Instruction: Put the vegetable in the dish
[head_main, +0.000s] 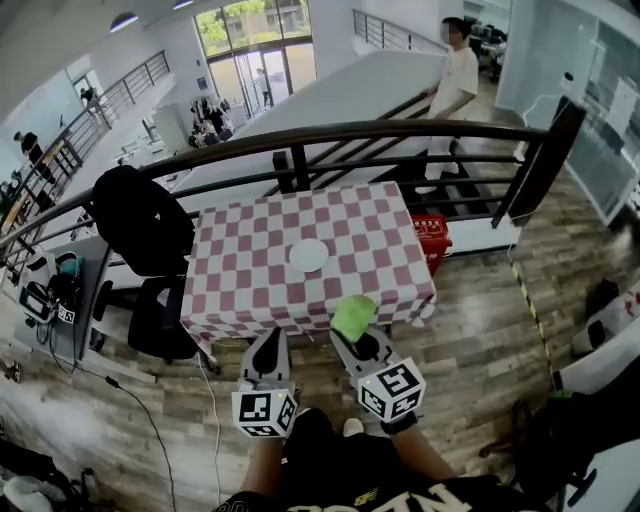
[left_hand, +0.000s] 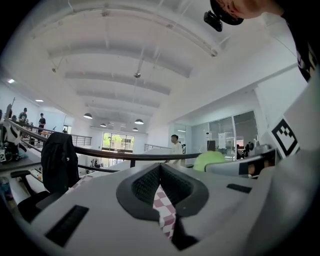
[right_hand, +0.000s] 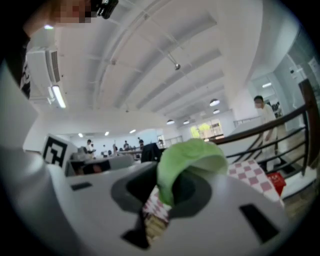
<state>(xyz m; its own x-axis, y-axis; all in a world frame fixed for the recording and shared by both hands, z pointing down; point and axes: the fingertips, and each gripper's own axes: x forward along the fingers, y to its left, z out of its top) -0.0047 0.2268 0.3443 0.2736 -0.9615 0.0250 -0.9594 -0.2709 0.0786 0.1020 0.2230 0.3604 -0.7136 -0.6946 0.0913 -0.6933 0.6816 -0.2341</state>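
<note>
Wooden floorboards (head_main: 480, 340) covered the upper level, and a dark railing (head_main: 300, 140) ran behind a small tabletop (head_main: 240, 270) with a red-and-white checked cloth. A white dish (head_main: 308, 255) sat near the middle of that cloth, with nothing in it. At the left side of the tabletop a black jacket (head_main: 140, 220) hung over an office chair (head_main: 160, 315), and a red basket (head_main: 432, 240) stood on the floor at its right side. Beyond the railing a person in a white shirt (head_main: 455, 85) stood by the stairs.

Both grippers were held up in front of the near edge of the tabletop, side by side. The left gripper (head_main: 269, 350) had its fingers pressed together with nothing between them; in its own view only a thin strip of the checked cloth showed through the slit between them. The right gripper (head_main: 358, 340) had its fingers pinched on the vegetable (head_main: 354, 316), a pale green leafy piece that rose above the fingertips and curled over them. In the head view the vegetable appeared at the near edge of the tabletop, well apart from the dish and not touching the cloth.
</note>
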